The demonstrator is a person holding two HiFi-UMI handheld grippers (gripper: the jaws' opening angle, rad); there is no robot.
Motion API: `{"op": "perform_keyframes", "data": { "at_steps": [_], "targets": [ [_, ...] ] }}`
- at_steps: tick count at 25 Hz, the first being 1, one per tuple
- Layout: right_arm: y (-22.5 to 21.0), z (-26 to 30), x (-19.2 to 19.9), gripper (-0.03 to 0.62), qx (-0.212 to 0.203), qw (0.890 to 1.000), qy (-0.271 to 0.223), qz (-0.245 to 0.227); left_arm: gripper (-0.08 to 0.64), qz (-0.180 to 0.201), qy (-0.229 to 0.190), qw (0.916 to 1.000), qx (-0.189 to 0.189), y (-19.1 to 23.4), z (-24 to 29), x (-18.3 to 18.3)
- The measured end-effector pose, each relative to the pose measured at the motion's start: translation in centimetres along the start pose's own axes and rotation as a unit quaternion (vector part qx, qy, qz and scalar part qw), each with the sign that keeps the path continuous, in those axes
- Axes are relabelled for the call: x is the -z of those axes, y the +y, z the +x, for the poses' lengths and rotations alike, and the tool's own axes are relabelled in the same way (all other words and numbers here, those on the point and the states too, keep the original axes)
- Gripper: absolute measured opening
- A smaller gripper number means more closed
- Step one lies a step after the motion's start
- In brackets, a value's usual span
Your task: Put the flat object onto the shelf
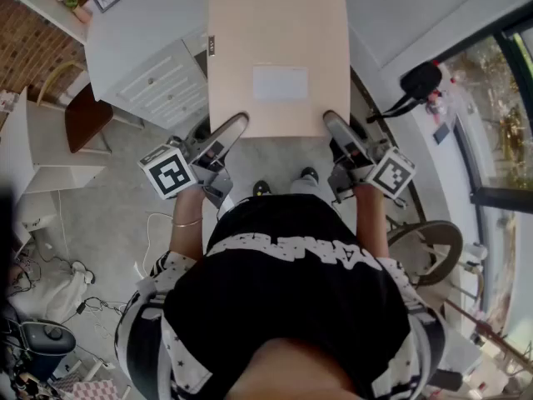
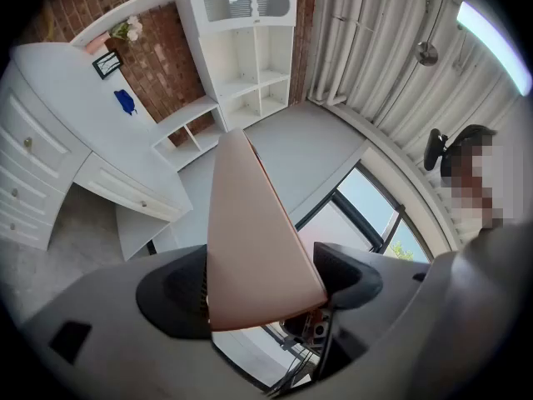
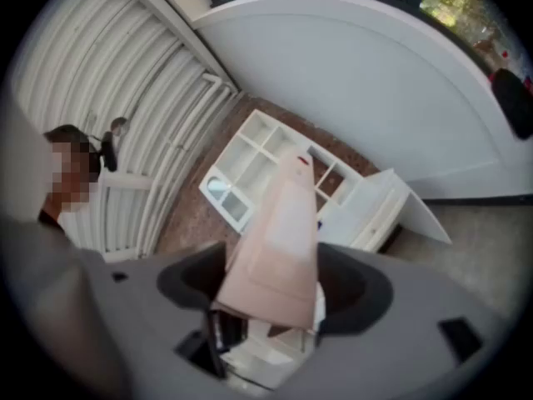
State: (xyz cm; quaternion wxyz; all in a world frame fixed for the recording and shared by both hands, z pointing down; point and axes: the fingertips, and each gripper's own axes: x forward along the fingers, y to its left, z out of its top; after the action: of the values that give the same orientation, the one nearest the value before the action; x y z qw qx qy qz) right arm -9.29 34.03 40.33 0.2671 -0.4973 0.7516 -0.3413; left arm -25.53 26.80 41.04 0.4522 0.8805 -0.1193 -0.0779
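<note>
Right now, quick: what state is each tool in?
Left tool: closed on the near left corner of the flat box.
Right tool: closed on the same box's near right corner.

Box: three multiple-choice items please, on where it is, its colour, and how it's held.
1. Where is the box? A on the floor; B in the air before the person; C on the shelf.
2. Its colour? A pale pinkish beige; B blue; C black.
3. Its hold? A one gripper; B none; C both grippers.
1 B: carried up, far from the shelf. 2 A: its top face shows it. 3 C: left gripper and right gripper each clamp a near corner.
</note>
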Motion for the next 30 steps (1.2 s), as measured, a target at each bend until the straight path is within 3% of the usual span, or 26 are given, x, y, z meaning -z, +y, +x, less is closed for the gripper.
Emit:
{"op": "perform_keyframes", "data": {
  "at_steps": [30],
  "targets": [
    [-0.1,1.3,-0.3,0.362,-0.007,1.0,0.0,-0.007,0.394,0.012,-0.014,0.9998,-0.001,0.2,0.0,-1.1]
  ]
}}
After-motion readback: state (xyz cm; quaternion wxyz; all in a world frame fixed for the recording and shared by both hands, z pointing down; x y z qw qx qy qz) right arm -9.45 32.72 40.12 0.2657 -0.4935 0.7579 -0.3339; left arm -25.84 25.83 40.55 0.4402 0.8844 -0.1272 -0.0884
